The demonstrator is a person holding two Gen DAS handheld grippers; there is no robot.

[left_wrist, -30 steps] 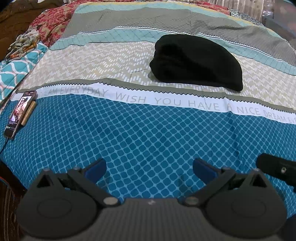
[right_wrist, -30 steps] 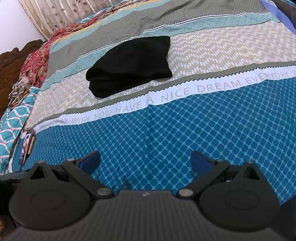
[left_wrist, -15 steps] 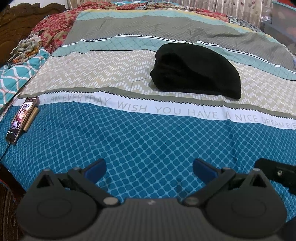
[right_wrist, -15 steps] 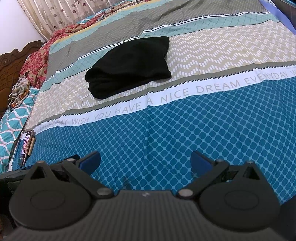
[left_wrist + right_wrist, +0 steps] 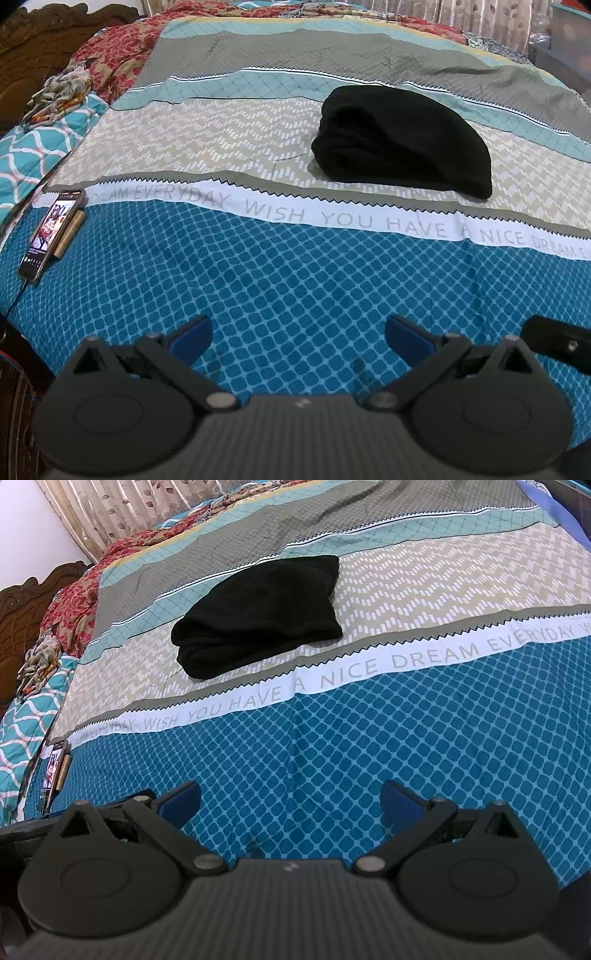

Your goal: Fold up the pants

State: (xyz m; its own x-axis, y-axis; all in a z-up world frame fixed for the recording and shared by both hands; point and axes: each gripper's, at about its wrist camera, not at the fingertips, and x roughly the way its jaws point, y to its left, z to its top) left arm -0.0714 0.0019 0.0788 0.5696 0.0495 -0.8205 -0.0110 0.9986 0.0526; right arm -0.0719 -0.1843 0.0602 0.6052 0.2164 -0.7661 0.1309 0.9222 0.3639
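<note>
Pants (image 5: 402,140), black and folded into a thick bundle, lie on the beige zigzag band of the bedspread (image 5: 295,280), just beyond the white lettered strip, well away from both my grippers. I see my left gripper (image 5: 297,336) spread wide over the near blue diamond pattern, holding nothing. My right gripper (image 5: 290,799) is likewise spread wide and empty, over the same blue area; a part of it shows at the right edge of the left view. A phone (image 5: 51,232) rests at the left edge of the bed, screen lit, against a small brown block.
</note>
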